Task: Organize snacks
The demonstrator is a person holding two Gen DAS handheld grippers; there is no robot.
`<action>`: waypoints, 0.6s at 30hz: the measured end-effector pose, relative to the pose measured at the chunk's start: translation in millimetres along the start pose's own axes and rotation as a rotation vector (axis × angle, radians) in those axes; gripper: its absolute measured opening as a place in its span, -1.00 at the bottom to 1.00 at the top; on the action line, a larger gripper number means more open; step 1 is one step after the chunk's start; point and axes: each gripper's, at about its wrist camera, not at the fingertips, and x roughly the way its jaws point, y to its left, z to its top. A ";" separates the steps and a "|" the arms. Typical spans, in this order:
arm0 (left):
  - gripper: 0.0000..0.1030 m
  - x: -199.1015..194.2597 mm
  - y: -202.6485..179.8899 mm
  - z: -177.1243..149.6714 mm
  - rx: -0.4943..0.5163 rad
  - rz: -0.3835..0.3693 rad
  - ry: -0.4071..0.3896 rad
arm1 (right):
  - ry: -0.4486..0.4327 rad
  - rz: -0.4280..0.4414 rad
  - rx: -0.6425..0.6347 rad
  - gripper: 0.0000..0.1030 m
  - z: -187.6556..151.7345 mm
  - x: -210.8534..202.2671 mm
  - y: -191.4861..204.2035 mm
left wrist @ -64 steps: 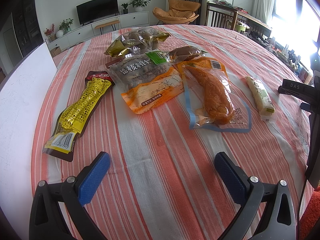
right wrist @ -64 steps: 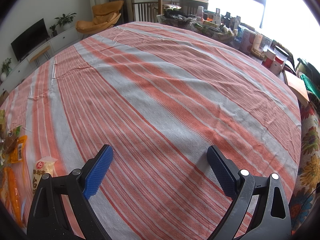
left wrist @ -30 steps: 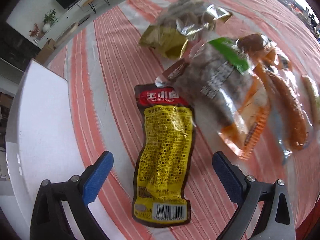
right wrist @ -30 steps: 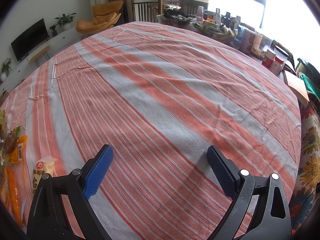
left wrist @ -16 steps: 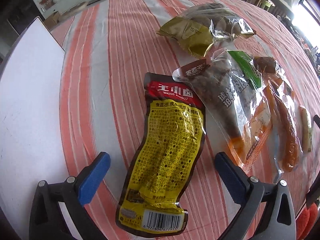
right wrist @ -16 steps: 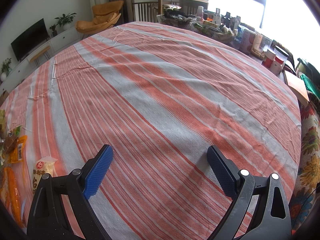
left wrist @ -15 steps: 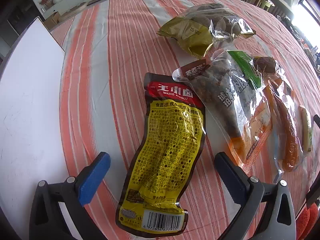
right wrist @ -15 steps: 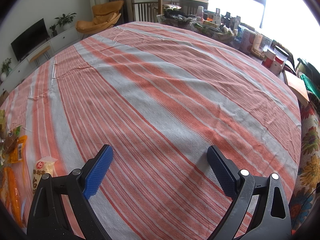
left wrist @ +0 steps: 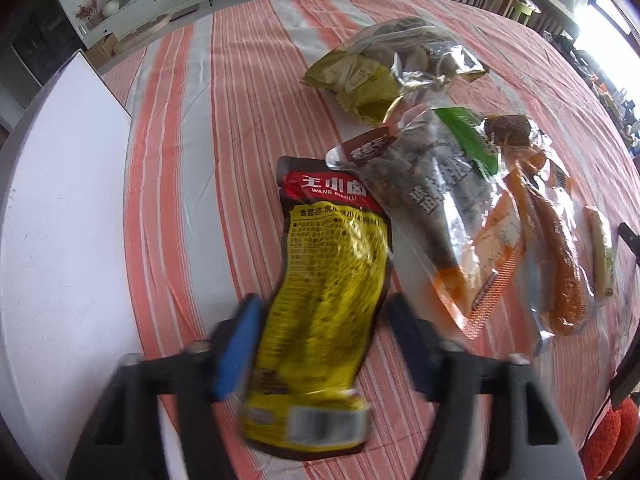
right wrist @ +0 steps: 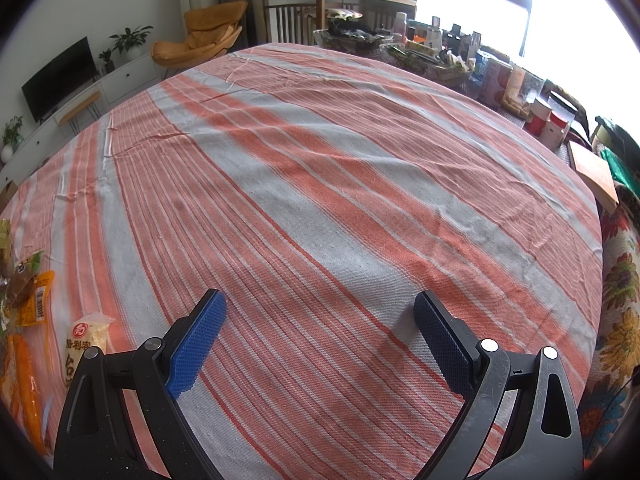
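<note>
The left claw [left wrist: 320,344], wide a moment ago, has just been closing around the long yellow-and-red foil snack pouch [left wrist: 328,280] on the striped desk [left wrist: 240,128], starting the sorting; the right claw [right wrist: 320,344] hangs wide, empty.

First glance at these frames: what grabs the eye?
The glossy yellow-and-red snack pouch, lying between the left gripper's blurred fingers, which have just been closing. Right of it, clear snack bags overlap on the orange-and-grey striped tablecloth. The right gripper hangs open over bare cloth.
</note>
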 end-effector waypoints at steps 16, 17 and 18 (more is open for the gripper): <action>-0.03 -40.1 -65.1 -99.8 -0.049 0.024 0.016 | 0.000 0.000 0.000 0.88 0.0 0.2 -0.1; 0.02 -41.1 -67.0 -103.1 -0.059 0.023 0.001 | 0.000 0.000 0.000 0.88 -0.2 0.0 -0.3; 0.06 -41.7 -67.2 -107.0 -0.077 0.016 -0.022 | 0.000 0.000 0.000 0.88 -0.1 0.2 -0.1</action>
